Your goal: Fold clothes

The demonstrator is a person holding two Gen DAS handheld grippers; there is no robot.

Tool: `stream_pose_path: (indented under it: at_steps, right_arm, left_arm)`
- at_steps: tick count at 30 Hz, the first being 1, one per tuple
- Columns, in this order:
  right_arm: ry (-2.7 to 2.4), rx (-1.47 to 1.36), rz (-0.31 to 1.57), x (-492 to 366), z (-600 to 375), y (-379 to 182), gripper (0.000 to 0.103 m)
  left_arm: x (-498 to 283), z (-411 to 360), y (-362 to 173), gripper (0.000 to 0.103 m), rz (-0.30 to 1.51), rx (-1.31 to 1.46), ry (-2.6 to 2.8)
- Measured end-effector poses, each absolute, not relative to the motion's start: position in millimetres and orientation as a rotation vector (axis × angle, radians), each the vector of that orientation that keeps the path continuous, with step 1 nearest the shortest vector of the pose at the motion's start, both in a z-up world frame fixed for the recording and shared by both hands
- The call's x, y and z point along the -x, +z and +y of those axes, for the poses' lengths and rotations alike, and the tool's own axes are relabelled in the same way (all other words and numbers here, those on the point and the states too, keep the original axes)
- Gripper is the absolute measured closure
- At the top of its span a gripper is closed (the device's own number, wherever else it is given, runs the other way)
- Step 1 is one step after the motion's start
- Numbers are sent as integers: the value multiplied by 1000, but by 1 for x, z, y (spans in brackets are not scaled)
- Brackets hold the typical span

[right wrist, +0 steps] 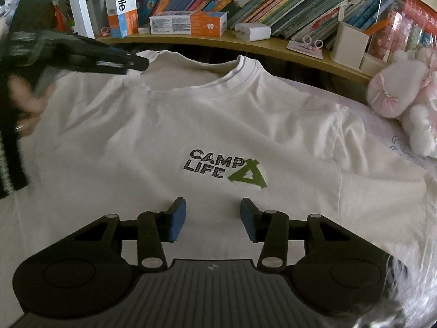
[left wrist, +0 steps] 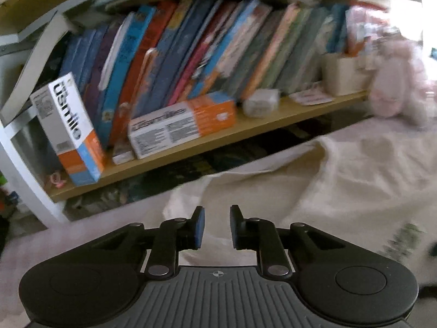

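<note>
Nearest the right wrist camera, the right gripper [right wrist: 213, 218] hangs tilted down over the lower front of one white T-shirt [right wrist: 169, 125], its two blue pads apart with only bare cloth showing in the gap, nothing pinched. That T-shirt lies spread face up on the bed, collar toward the shelf, with its "CAMP LIFE" print [right wrist: 215, 165] just beyond the fingertips.

At far left of the same view, a hand [right wrist: 23, 101] carries the left gripper [right wrist: 136, 63] slanting in toward the shirt's shoulder beside the collar; its tip sits at the fabric edge, but whether cloth is caught there cannot be told. From the left wrist camera, blurred, that gripper [left wrist: 217, 225] shows its pads narrowed to a slim gap, apparently free of cloth, with the shirt [left wrist: 273, 191] rumpled ahead of it.

Behind, one wooden shelf [right wrist: 218, 42] carries a row of leaning books and two orange-and-white toothbrush boxes, one upright [right wrist: 121, 5] and one lying flat [right wrist: 188, 23]. One pink plush toy [right wrist: 401, 93] rests at right.
</note>
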State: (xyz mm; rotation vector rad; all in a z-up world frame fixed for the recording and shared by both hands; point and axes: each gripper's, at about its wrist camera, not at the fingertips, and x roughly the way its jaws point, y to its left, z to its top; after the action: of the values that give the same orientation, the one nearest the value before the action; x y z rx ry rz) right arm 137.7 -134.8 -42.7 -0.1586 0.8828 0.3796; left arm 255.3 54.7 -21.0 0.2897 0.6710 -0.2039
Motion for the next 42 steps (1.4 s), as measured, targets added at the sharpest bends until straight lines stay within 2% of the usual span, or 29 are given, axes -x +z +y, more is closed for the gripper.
stream_pose_path:
  at_steps: [3,6,12,14,16,17,19,23,25,27,31,33,35,37,42]
  right_arm:
    - [378,160,887,-136,-135,-43,58]
    - [386,158,885,-135,-135,-43,55]
    - [407,157,868,-133,-137,-44,52]
    - [411,157,865,-133,-138,-44,52]
    - [413,152,863,-132,-138,-44,52]
    - [413,149,861,-132,-139,-44,52]
    - [413,142,858,-132,-140,-44,52]
    - [410,147,854,-131,-137,-44,51]
    - [409,151,854,-131,-136,-44,50]
    - [410,156,856,-131,-135,-44,49]
    - [431,154,867,-136,-137,-42,49]
    - [451,120,869,-144,-145,-38,52]
    - [458,101,835,-158,-155,-30,52]
    - [455,150,784,-182,-161,-20,52]
    - [519,357,688,-261,-153,-14,55]
  left_arm:
    - [-271,48,-33,84,678,-377,-157]
    - [-280,38,-47,78,680,-501,-142]
    - [-289,27,-63,78,638,-716,-93]
    - [-291,29,-60,86,629,-733,-94]
    - [-292,32,-58,100,620,-751,-95]
    - [-293,34,-55,100,617,-746,-101]
    - [-299,49,-35,101,628,-570,-159]
    - [-341,112,-11,101,740,47,-238]
    - [-356,129,-17,100,767,138,-176]
    - [-365,135,-26,100,808,117,-135]
    - [-357,141,-19,95,771,83,-144]
    - [-340,146,-9,85,731,40,-217]
    - [-323,150,0,67,695,-12,-285]
    - [-311,150,-1,61,700,-142,-300]
    - [-303,156,-16,55,727,-242,-275]
